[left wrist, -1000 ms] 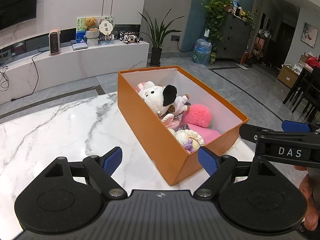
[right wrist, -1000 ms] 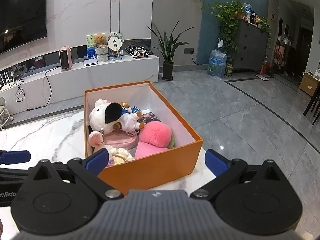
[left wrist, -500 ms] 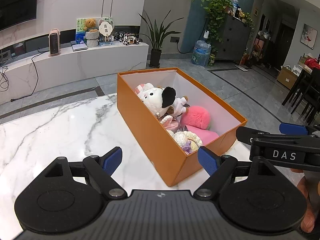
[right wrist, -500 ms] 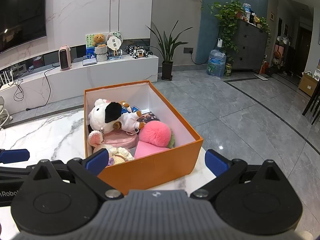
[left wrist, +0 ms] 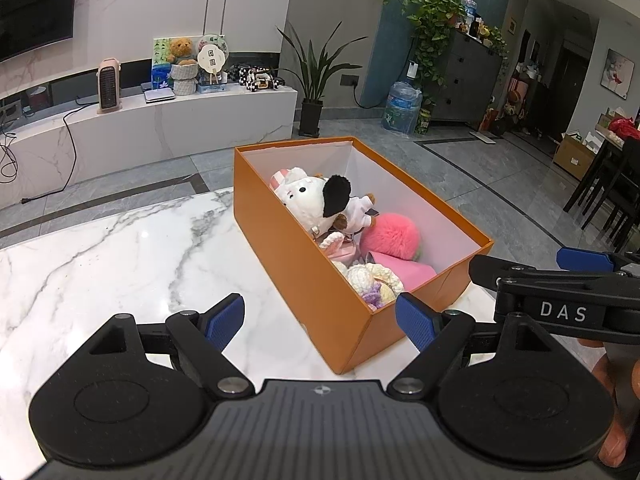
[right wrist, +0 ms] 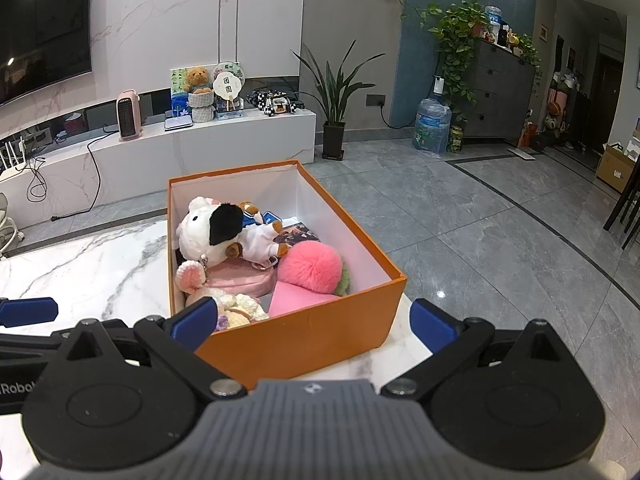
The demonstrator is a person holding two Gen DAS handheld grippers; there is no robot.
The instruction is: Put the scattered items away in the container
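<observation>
Looked like the job was basically wrapped up at this point. The orange box [left wrist: 320, 288] sat on the marble table [left wrist: 120, 256], near its edge, and everything soft was already piled inside: the white plush dog [right wrist: 216, 236] with the black ear lay on top toward the box's 11 o'clock corner, the pink pompom [right wrist: 312, 266] sat near the middle, a pink pouch [right wrist: 240, 280] was tucked under the dog, and the crocheted toy [left wrist: 374, 280] was jammed into the near corner. I'd guess the bulky stuff went on top because it squashes down without hurting anything. I couldn't spot anything loose on the bit of tabletop the cameras covered.

The left gripper [left wrist: 320, 322] hung above the table with its blue pads spread wide and nothing between them, the box's near corner showing in the gap at roughly 12 o'clock. The right gripper [right wrist: 314, 326] was the same deal: wide apart, empty, pointed over the box's short near wall. From the left camera the right one poked in at 3 o'clock, so the two sat side by side, both held level and low, aimed across the box rather than down into it. My read: resting pose, no reach underway.
</observation>
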